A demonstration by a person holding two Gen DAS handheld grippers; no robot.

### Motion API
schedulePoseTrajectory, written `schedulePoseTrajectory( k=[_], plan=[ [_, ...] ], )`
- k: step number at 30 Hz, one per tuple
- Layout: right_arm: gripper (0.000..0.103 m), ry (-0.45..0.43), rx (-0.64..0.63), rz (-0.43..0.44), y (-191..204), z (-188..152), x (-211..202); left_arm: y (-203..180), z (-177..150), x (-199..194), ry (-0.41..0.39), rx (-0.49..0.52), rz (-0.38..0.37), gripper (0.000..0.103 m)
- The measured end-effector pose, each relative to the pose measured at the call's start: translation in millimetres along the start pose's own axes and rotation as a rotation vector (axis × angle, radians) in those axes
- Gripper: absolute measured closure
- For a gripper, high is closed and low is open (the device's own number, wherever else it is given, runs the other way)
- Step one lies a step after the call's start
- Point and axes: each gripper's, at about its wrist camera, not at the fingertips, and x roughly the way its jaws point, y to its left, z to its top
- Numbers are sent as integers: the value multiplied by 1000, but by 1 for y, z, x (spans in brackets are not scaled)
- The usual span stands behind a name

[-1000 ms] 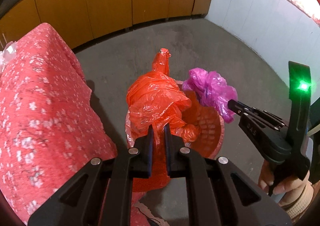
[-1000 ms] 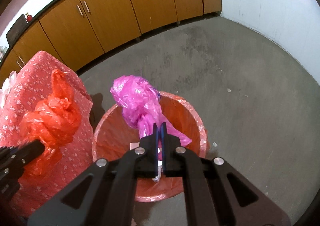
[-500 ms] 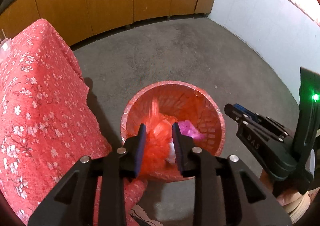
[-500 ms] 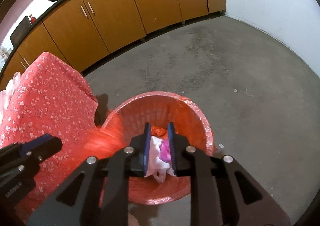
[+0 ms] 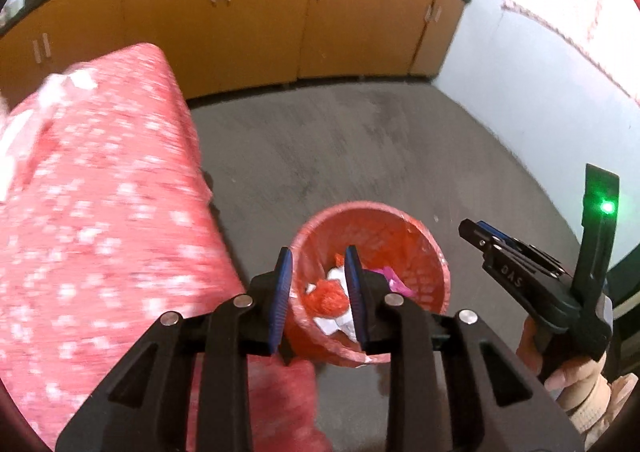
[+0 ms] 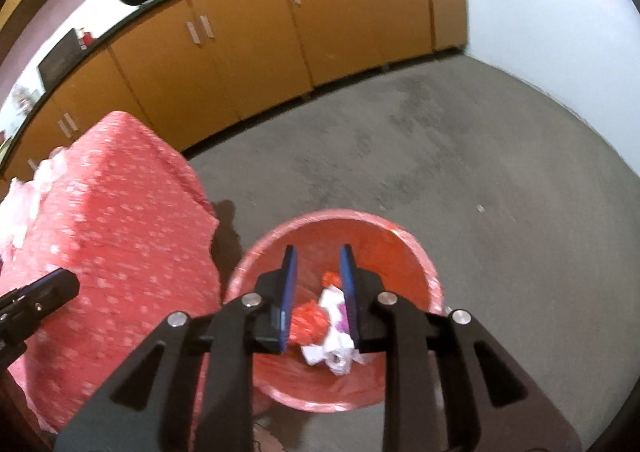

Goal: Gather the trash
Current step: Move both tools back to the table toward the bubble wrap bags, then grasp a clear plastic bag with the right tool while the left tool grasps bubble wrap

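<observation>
A red basket bin (image 5: 420,236) (image 6: 404,240) stands on the grey floor. Inside it lie an orange plastic bag (image 5: 326,298) (image 6: 310,322), white crumpled trash (image 6: 332,352) and a scrap of pink bag (image 5: 390,276). My left gripper (image 5: 318,262) hangs above the bin's near left rim, open and empty. My right gripper (image 6: 318,262) hovers over the bin's middle, its jaws opening with nothing between them. In the left wrist view the right gripper (image 5: 476,230) shows at the right, held by a hand (image 5: 576,376).
A table under a red flowered cloth (image 5: 92,211) (image 6: 112,228) stands directly left of the bin, with pale crumpled trash (image 6: 24,199) at its far left. Orange cabinets (image 5: 248,27) line the back wall. A white wall (image 5: 540,91) closes the right side.
Both grippers let go of their bags: the orange and the pink bag dropped into the bin. Both grippers opened and rose, so the bin looks smaller and farther below.
</observation>
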Motion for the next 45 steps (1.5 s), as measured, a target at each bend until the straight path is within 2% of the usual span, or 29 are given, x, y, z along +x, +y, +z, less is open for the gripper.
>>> schedulePoseTrajectory(
  k=[4, 7, 15, 17, 20, 25, 30, 35, 36, 37, 38, 41, 45],
  plan=[
    [80, -24, -64, 67, 46, 15, -13, 34, -1, -34, -55, -39, 25, 74],
    [79, -45, -128, 129, 90, 25, -23, 66, -4, -65, -110, -56, 83, 69],
    [71, -76, -274, 291, 219, 40, -38, 186, -16, -130, -234, -166, 321, 61],
    [65, -77, -293, 317, 245, 39, -38, 218, -20, -142, -259, -211, 394, 58],
    [58, -80, -328, 350, 286, 37, -37, 250, -30, -155, -282, -260, 458, 54],
    [51, -85, -366, 367, 342, 31, -25, 288, -40, -167, -324, -344, 497, 46],
    [47, -76, -375, 345, 385, 32, -1, 304, -40, -166, -361, -402, 495, 42],
    [47, -41, -405, 306, 405, 29, 22, 307, -36, -166, -386, -381, 492, 39],
    [48, -28, -410, 308, 406, 28, 27, 306, -35, -165, -389, -378, 492, 39],
    [59, -15, -416, 308, 407, 27, 31, 306, -34, -164, -392, -376, 490, 38],
    [75, 3, -419, 311, 409, 27, 35, 306, -32, -163, -398, -375, 486, 38],
    [96, 29, -416, 322, 410, 28, 40, 307, -26, -157, -400, -369, 494, 38],
    [100, 2, -416, 303, 405, 28, 36, 308, -21, -148, -393, -359, 512, 38]
  ],
)
